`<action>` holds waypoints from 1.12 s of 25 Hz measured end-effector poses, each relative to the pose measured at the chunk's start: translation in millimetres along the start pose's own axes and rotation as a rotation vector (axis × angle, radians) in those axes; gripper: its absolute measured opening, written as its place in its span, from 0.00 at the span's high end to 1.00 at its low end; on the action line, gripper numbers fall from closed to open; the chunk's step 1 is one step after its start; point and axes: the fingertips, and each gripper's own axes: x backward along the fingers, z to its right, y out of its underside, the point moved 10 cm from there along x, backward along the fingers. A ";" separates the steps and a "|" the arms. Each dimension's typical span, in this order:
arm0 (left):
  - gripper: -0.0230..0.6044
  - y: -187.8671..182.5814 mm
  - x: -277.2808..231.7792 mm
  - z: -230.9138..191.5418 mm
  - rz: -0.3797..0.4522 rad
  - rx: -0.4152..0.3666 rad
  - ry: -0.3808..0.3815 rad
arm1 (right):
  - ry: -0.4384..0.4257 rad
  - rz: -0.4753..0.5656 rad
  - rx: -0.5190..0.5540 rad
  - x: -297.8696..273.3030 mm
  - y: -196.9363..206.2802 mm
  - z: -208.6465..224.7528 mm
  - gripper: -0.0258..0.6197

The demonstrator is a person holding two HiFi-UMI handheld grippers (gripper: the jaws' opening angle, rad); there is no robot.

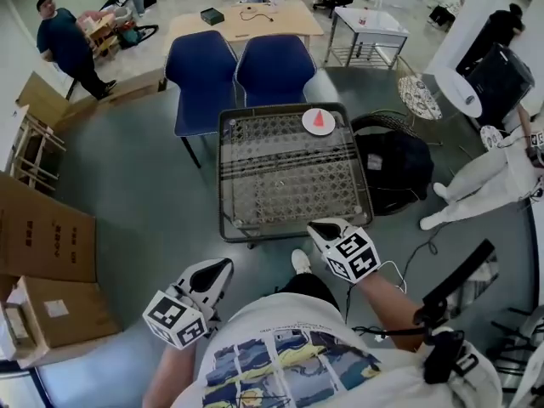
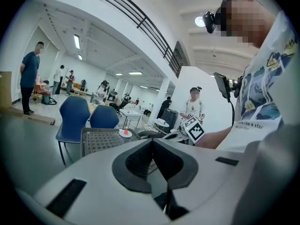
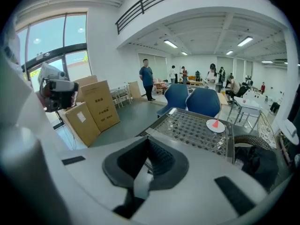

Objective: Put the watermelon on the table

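A red watermelon wedge (image 1: 320, 118) lies on a small white plate (image 1: 309, 126) at the far right corner of the mesh-topped table (image 1: 280, 177). Both grippers are drawn back near my body, short of the table's near edge. My left gripper (image 1: 221, 269) hangs at the lower left, shut and empty. My right gripper (image 1: 320, 228) sits just at the table's near right corner, also shut and empty. In the left gripper view the pads of the left gripper (image 2: 152, 142) meet, with the wedge (image 2: 125, 132) far off. In the right gripper view the right gripper (image 3: 149, 142) is shut, well short of the wedge (image 3: 215, 123).
Two blue chairs (image 1: 240, 73) stand at the table's far side. A black bag (image 1: 393, 170) lies right of the table, and beyond it a person in white (image 1: 489, 177). Cardboard boxes (image 1: 42, 245) stack at the left. A person in dark clothes (image 1: 64, 45) stands far left.
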 end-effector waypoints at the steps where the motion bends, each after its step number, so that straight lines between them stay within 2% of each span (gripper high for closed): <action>1: 0.95 3.8 5.6 2.1 -0.002 0.001 -0.002 | -0.011 0.004 0.014 4.1 0.6 -12.5 0.94; 12: 0.95 43.3 40.2 34.9 0.003 0.028 0.029 | -0.094 0.051 0.114 40.4 13.9 -108.8 0.94; 20: 0.95 63.2 44.7 52.4 -0.007 0.035 0.053 | -0.107 0.070 0.127 59.2 23.1 -133.5 0.94; 28: 0.95 75.0 51.3 57.5 -0.007 0.032 0.041 | -0.133 0.074 0.160 59.0 24.9 -146.6 0.94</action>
